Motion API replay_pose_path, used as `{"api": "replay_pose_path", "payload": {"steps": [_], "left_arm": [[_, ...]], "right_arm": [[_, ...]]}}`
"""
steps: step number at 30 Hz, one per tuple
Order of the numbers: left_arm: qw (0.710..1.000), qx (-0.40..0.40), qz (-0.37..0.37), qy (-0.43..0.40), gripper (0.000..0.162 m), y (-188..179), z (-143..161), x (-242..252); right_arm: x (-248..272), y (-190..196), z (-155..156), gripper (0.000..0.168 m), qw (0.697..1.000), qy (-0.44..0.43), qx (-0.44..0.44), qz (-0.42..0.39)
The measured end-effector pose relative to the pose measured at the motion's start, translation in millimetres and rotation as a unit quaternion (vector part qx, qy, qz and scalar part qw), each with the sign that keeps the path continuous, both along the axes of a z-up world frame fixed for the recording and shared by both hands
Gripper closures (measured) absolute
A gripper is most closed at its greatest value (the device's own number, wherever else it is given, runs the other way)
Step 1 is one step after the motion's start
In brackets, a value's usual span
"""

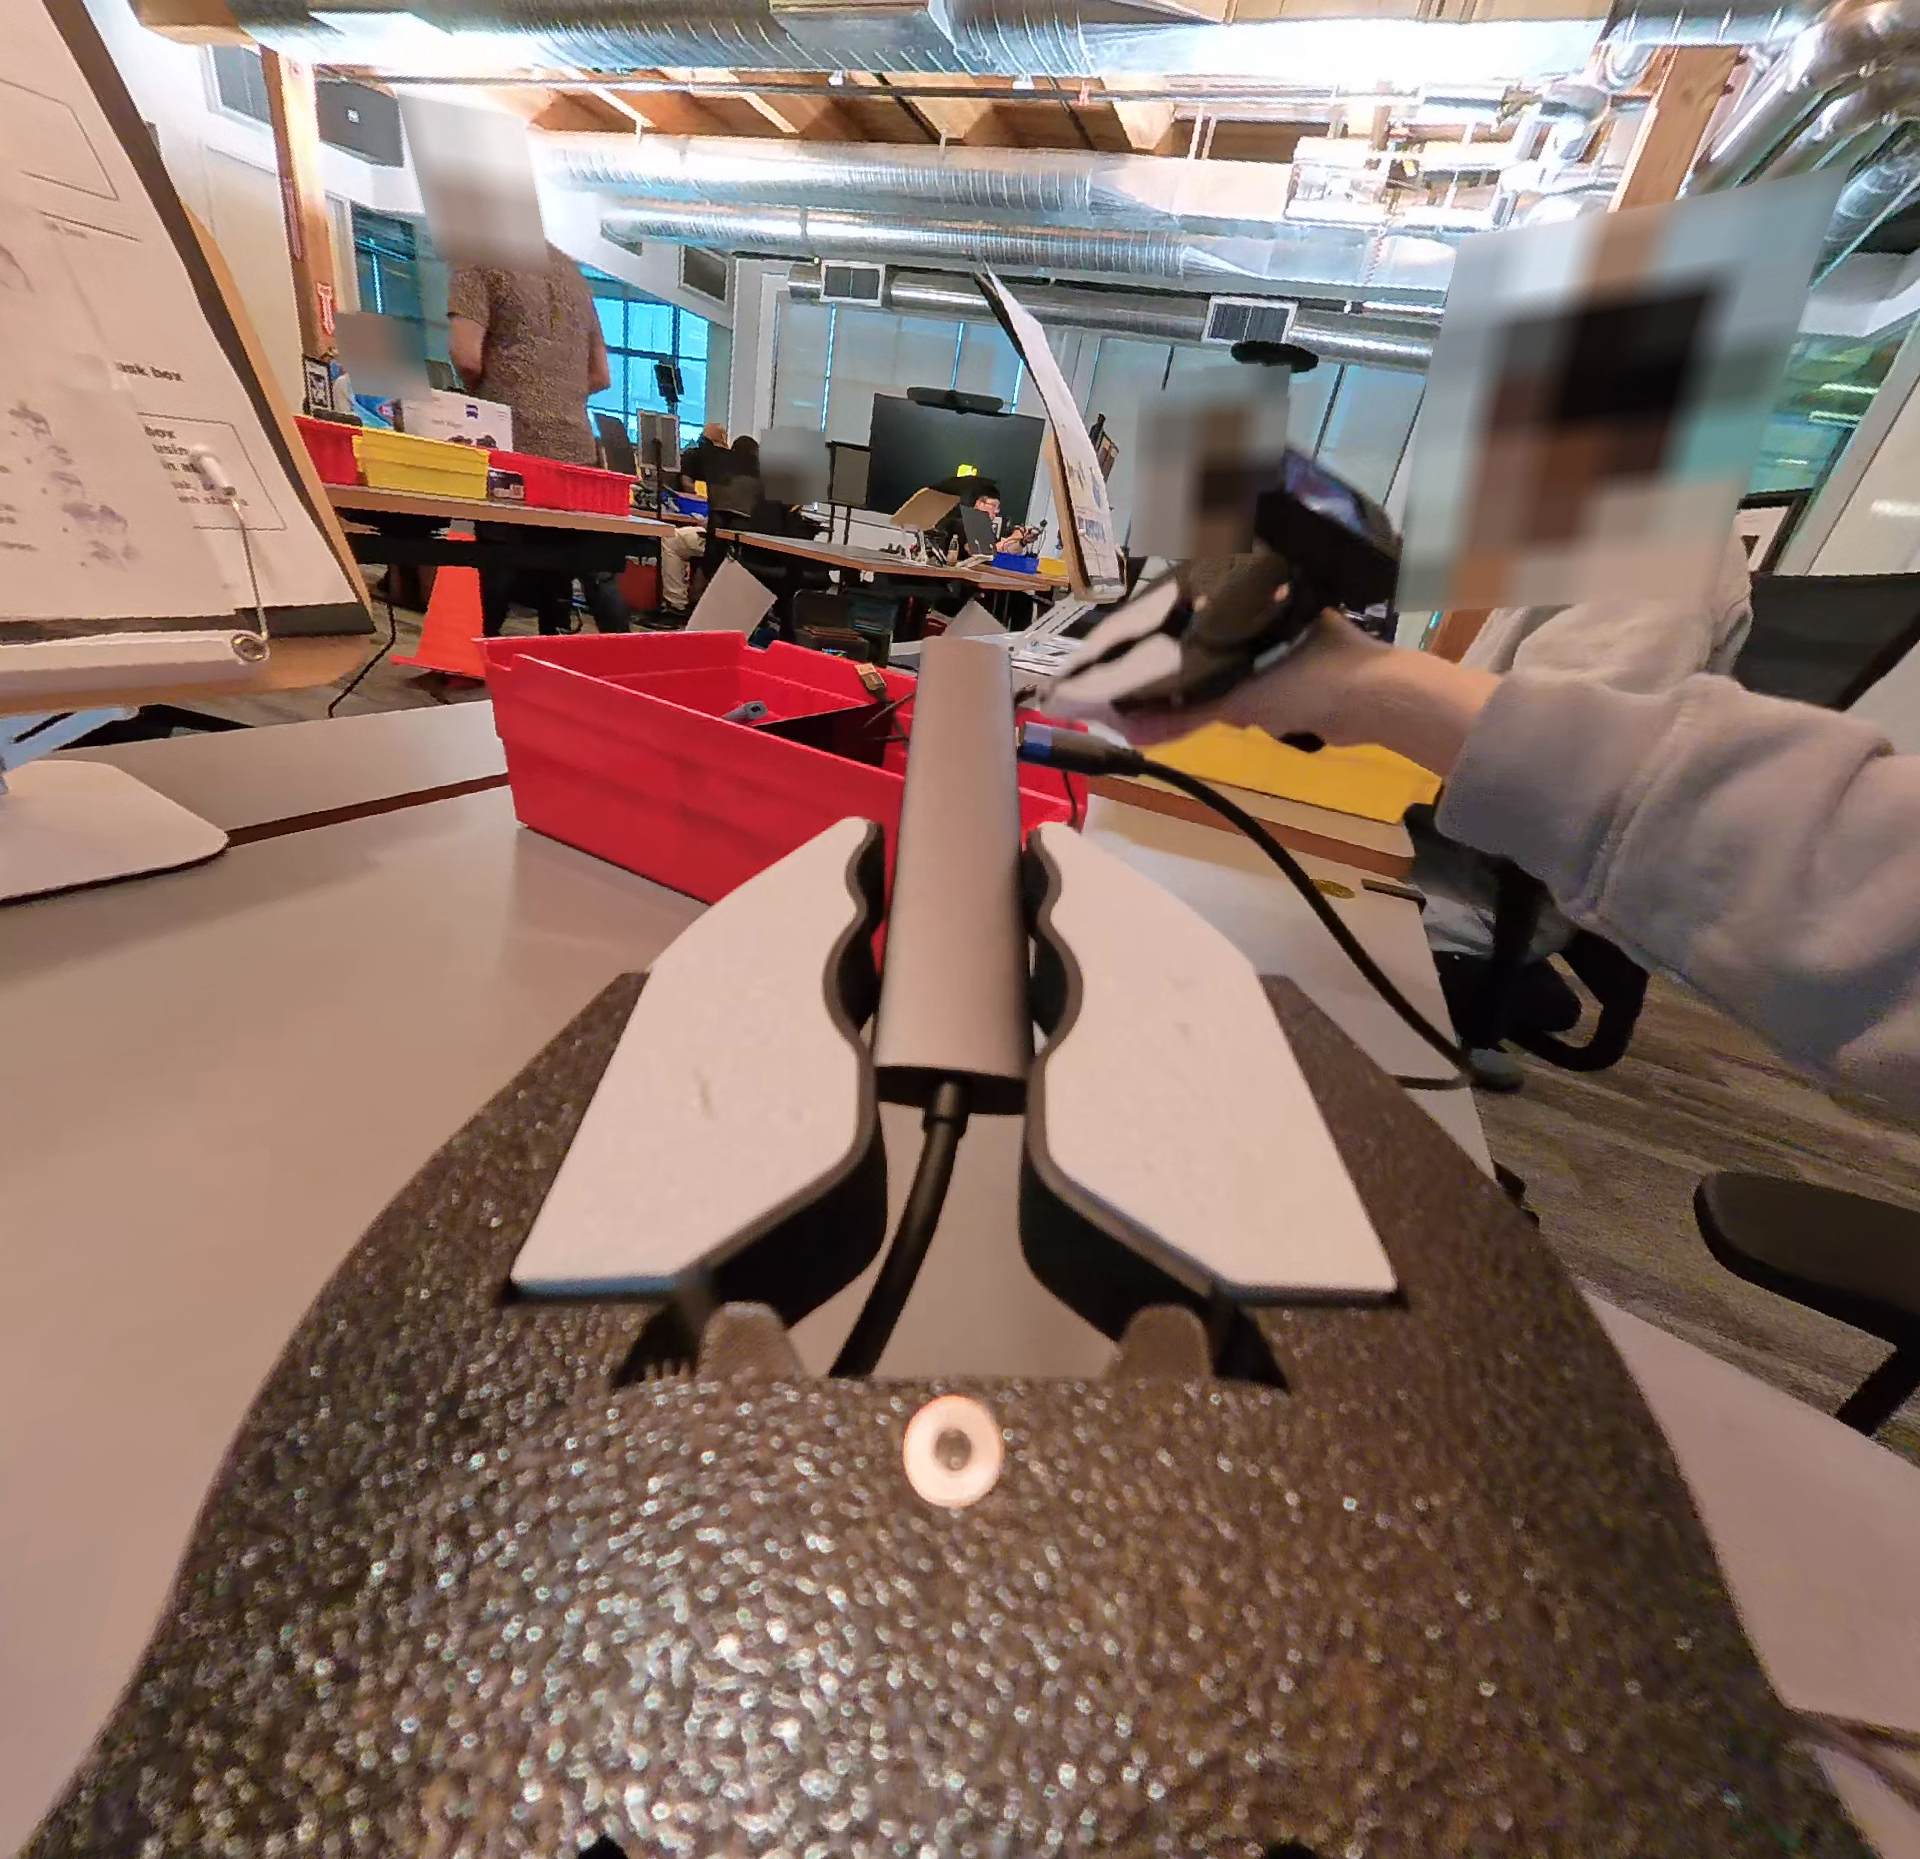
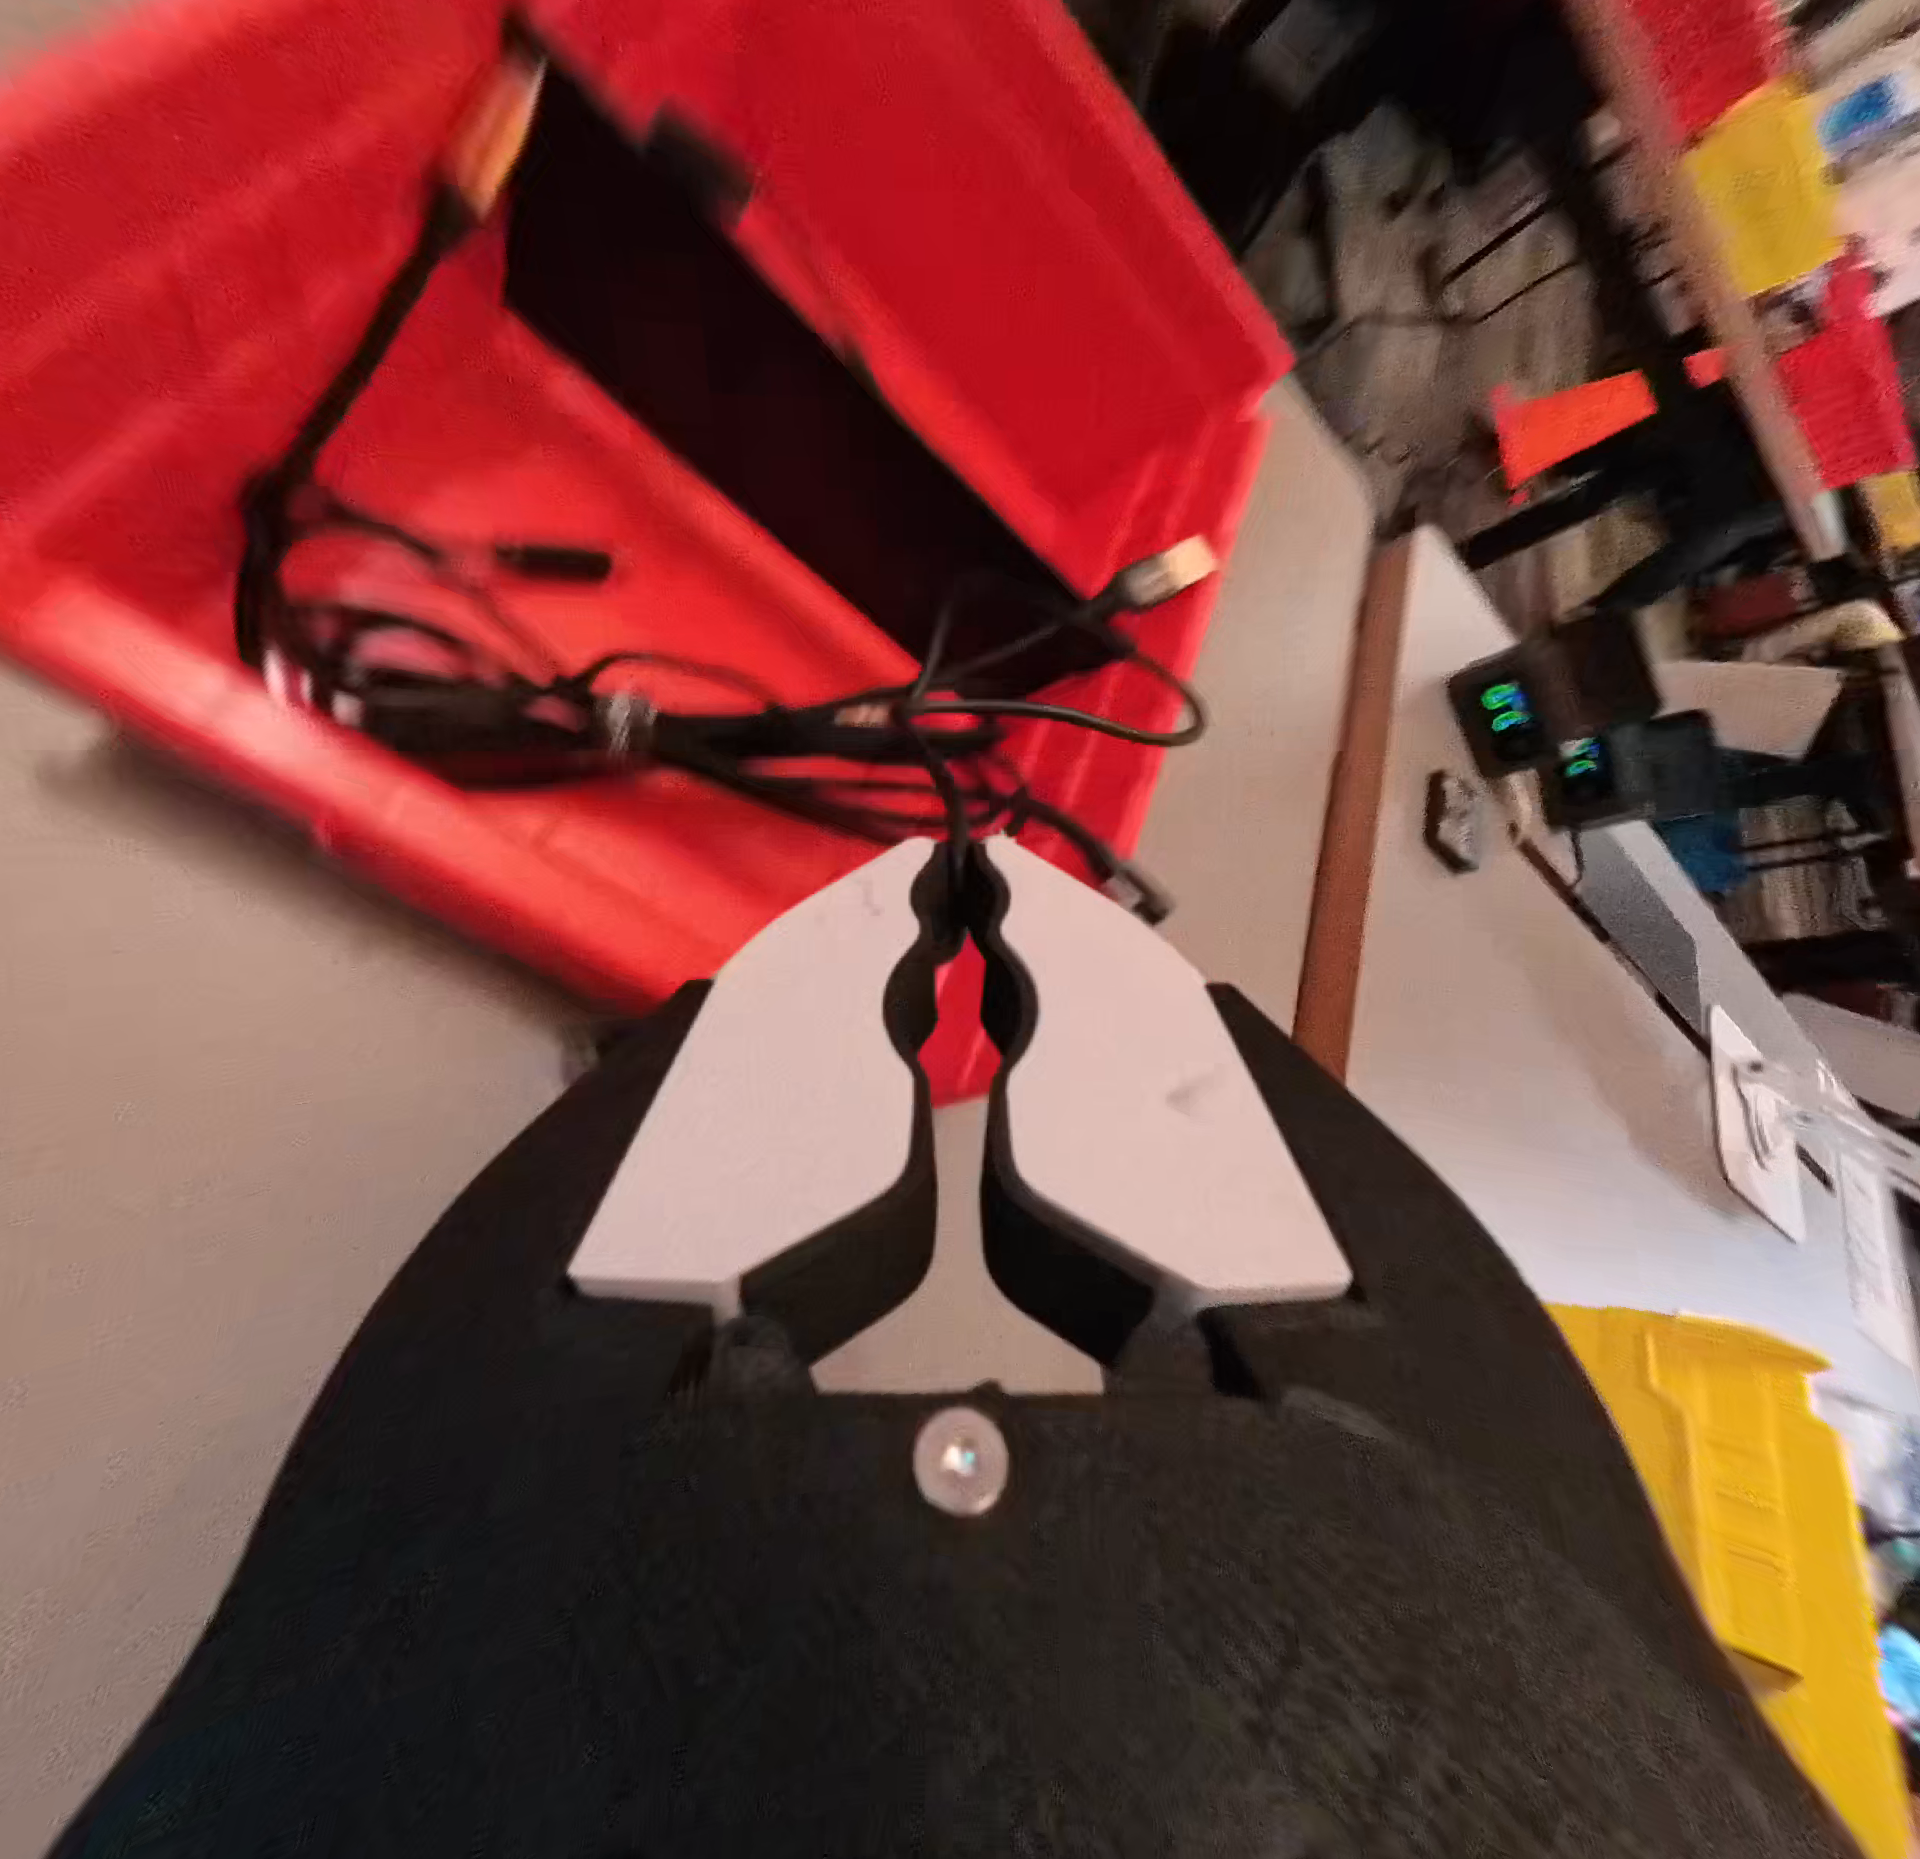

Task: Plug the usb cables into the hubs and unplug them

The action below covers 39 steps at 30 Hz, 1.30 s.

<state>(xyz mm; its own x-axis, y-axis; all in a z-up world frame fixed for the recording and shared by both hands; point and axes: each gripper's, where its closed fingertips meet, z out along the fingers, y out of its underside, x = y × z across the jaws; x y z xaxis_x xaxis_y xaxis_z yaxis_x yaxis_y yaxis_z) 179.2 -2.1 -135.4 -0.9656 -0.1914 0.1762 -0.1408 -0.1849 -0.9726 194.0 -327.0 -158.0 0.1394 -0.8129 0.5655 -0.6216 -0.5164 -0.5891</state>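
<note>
My left gripper [image 1: 956, 838] is shut on a grey USB hub [image 1: 961, 729], which stands out forward between the pads above the table; the hub's own black lead [image 1: 914, 1186] hangs back under the fingers. A black cable with a blue-ringed plug [image 1: 1075, 747] sits in the hub's right side. My right gripper [image 2: 961, 869] is shut on a thin black cable [image 2: 951, 781] that runs into a tangle of cables [image 2: 623, 718] in the red bin [image 2: 935, 199]. The right gripper also shows in the left wrist view [image 1: 1091, 671], blurred, just right of the hub's far end.
The red bin [image 1: 665, 760] stands on the grey table [image 1: 260, 1030] beyond the hub. A yellow bin [image 1: 1299, 765] lies to the right, also in the right wrist view [image 2: 1714, 1497]. A paper stand [image 1: 125, 438] is at the left. Small devices with green displays [image 2: 1538, 718] sit beyond a brown table edge [image 2: 1351, 770].
</note>
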Motion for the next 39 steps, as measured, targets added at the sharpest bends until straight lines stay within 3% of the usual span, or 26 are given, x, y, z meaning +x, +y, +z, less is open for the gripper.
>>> {"api": "replay_pose_path", "payload": {"steps": [3, 5, 7, 10, 15, 18, 20, 23, 26, 28, 31, 34, 39], "left_arm": [[1.000, 0.000, 0.000, 0.004, 0.138, 0.2, -0.9, 1.3], [1.000, 0.000, -0.001, 0.005, 0.138, -0.6, -1.4, 0.9], [1.000, 0.000, -0.003, 0.004, 0.138, -1.6, -1.3, -0.6], [1.000, -0.001, -0.007, 0.003, 0.138, -2.5, 0.0, -2.9], [1.000, -0.001, -0.008, 0.002, 0.138, -2.1, 0.8, -3.6], [1.000, 0.002, -0.005, 0.003, 0.138, -1.3, -0.6, -1.5], [1.000, 0.003, 0.002, 0.002, 0.138, -0.5, -1.3, 0.7], [1.000, 0.022, 0.011, -0.001, 0.138, -3.0, -7.4, 2.8], [0.998, 0.049, 0.033, -0.011, 0.138, -5.7, -17.2, 5.5], [0.996, 0.071, 0.046, -0.016, 0.138, -7.9, -23.0, 6.5], [0.992, 0.103, 0.070, -0.024, 0.138, -10.0, -29.2, 8.6], [0.988, 0.127, 0.088, -0.015, 0.138, -12.1, -34.0, 10.3], [0.986, 0.135, 0.097, 0.011, 0.138, -17.0, -38.8, 7.1]], "right_arm": [[22.3, -5.1, 61.0, 0.165, 0.985, -0.154, 0.074, -0.030], [34.4, 2.4, 80.2, 0.165, 0.967, -0.206, 0.149, -0.015], [45.2, 14.9, 69.8, 0.165, 0.960, -0.185, 0.211, 0.008], [55.2, 17.1, 35.1, 0.165, 0.973, -0.151, 0.170, 0.023], [38.7, 41.6, -46.4, 0.130, 0.985, 0.039, 0.165, 0.043], [26.1, 29.0, -34.1, 0.107, 0.994, 0.011, 0.103, -0.020], [14.9, 52.8, -6.5, 0.089, 0.988, -0.061, 0.141, -0.011], [-7.6, 146.4, 27.0, 0.096, 0.945, -0.143, 0.277, 0.101], [-28.2, 233.5, 41.7, 0.113, 0.901, -0.206, 0.310, 0.222], [-28.8, 263.3, 31.4, 0.114, 0.895, -0.208, 0.310, 0.242], [-17.1, 274.7, 11.7, 0.122, 0.906, -0.211, 0.280, 0.235], [-13.0, 276.6, 8.8, 0.141, 0.903, -0.239, 0.272, 0.230], [-11.6, 278.7, -6.7, 0.149, 0.901, -0.230, 0.291, 0.222]]}}
